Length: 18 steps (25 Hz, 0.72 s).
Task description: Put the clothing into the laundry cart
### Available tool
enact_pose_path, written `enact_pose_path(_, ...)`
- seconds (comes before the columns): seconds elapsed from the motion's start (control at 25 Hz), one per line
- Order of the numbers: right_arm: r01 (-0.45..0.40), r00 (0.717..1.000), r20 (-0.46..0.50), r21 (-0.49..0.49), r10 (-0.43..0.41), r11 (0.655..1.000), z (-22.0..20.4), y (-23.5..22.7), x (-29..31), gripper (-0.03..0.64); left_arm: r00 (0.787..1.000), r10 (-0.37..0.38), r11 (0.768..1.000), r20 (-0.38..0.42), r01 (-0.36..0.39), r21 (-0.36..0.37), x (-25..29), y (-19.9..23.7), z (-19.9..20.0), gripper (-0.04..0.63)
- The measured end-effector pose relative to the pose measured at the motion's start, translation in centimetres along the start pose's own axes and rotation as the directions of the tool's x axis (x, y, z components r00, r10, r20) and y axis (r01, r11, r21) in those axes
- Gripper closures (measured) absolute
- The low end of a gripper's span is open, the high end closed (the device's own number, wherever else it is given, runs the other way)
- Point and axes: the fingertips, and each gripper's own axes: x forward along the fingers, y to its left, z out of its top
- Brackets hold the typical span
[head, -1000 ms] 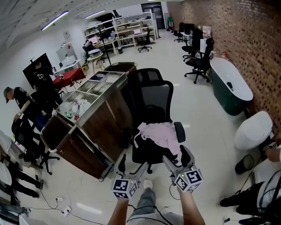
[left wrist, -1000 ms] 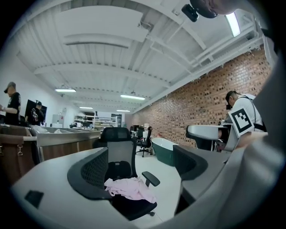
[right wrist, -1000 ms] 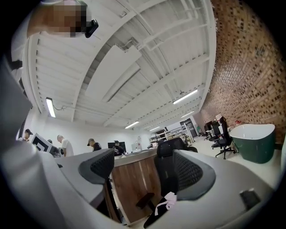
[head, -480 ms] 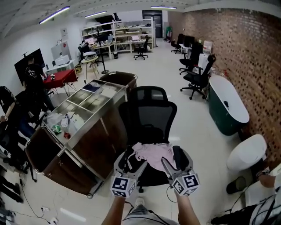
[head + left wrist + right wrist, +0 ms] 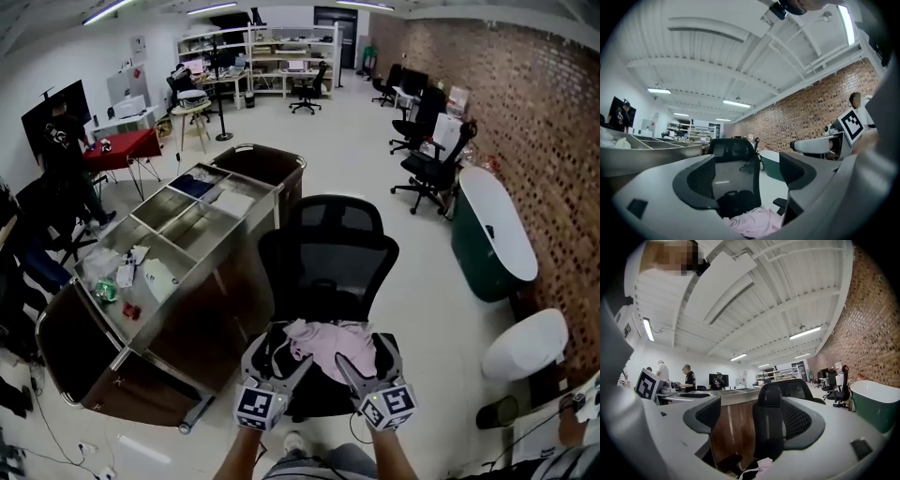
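On the seat of the one near black mesh office chair (image 5: pixel 328 253) lies one crumpled pink garment (image 5: pixel 328 342). Two grippers flank its near edge, the left gripper (image 5: pixel 278 354) and the right gripper (image 5: pixel 366 352), both with jaws wide apart, gripping nothing. One brown steel-topped laundry cart (image 5: pixel 211 314) stands just left.

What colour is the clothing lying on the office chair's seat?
Pale pink. The clothing shows best in the head view.

Lighting: bright and even, from ceiling strip lights (image 5: pixel 806 333); the pale floor (image 5: pixel 375 141) carries a soft sheen, and shadows are faint. Optics: strong fisheye bend in every view, black rounded corners in both gripper views, nearest foreground soft, distance fairly sharp.
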Motion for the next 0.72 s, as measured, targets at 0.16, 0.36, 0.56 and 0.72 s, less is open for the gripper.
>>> enact_pose_path(0.16, -0.012, 1.0, -0.013, 0.012, 0.012, 1.0, -1.4, -2.2, 1.8, 0.196, 1.0, 0.01, 0.998, -0.008, -0.011, -0.066, 2.9, 0.4, -0.8, 0.184)
enact_pose_path(0.36, -0.021, 0.993, -0.117, 0.058, 0.028, 0.998, -6.0, -6.6, 4.3, 0.196, 0.996, 0.029, 0.999, -0.083, -0.031, -0.032, 6.2, 0.5, -4.2, 0.184)
enact_pose_path(0.56, -0.085, 0.968, -0.235, 0.045, 0.093, 0.995, -12.8, -9.7, 8.0, 0.196, 0.984, 0.061, 0.995, -0.168, -0.074, -0.07, 8.8, 2.5, -8.4, 0.184)
enact_pose_path(0.72, -0.132, 0.91, -0.377, 0.133, 0.173, 0.982, -22.2, -10.5, 9.1, 0.196, 0.96, 0.033, 0.995, -0.279, -0.057, -0.078, 9.0, 1.8, -13.4, 0.184)
